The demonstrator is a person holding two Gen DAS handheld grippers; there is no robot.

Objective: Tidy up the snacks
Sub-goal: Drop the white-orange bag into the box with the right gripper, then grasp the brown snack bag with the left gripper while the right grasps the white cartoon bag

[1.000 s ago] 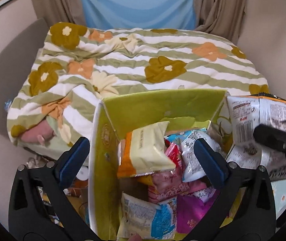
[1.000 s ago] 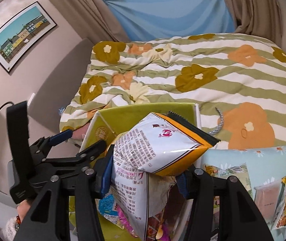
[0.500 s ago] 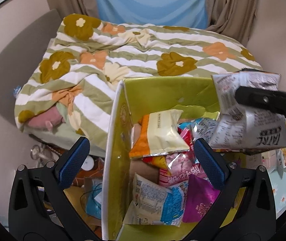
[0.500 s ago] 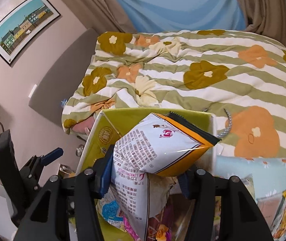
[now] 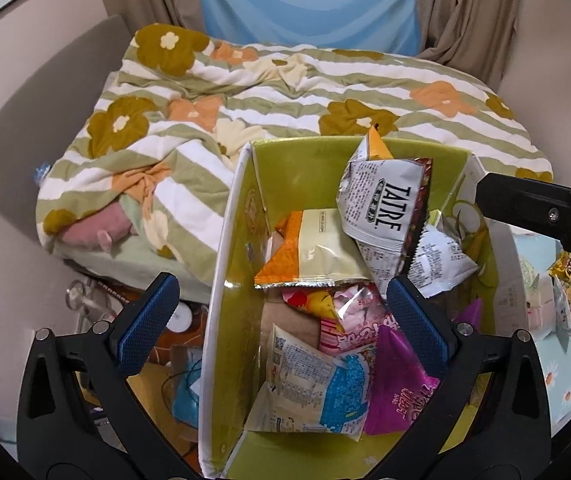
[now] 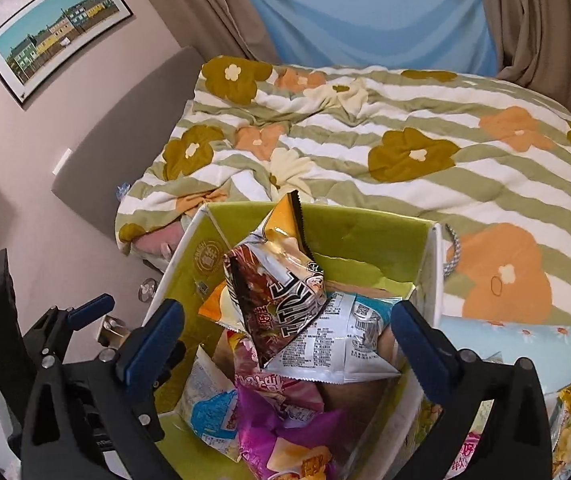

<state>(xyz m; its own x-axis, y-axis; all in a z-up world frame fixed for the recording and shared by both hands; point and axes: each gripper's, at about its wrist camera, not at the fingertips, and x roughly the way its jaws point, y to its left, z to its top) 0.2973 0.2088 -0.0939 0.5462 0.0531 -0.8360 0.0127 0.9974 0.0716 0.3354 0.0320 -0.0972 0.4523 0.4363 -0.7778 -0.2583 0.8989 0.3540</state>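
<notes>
The right gripper (image 6: 287,350) stands with jaws spread wide and empty — the TATRE snack bag (image 6: 281,284) lies loose just ahead of them, atop the pile in the green box (image 6: 365,236). The left gripper (image 5: 281,320) is equally wide, straddling the box's near wall. Only the left view shows the bag's white printed back (image 5: 385,204) — the right view alone shows the framed picture (image 6: 55,32).

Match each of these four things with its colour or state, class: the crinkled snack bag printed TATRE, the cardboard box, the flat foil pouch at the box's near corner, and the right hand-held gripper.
Things:
1. crinkled TATRE snack bag
2. cardboard box
3. flat foil pouch
4. right hand-held gripper

Colour or state:
A. lime-green inside
B. open, holding nothing
C. purple
D. lying on top of the pile

Pairs: 1-D, 2-A, 3-C, 4-B
</notes>
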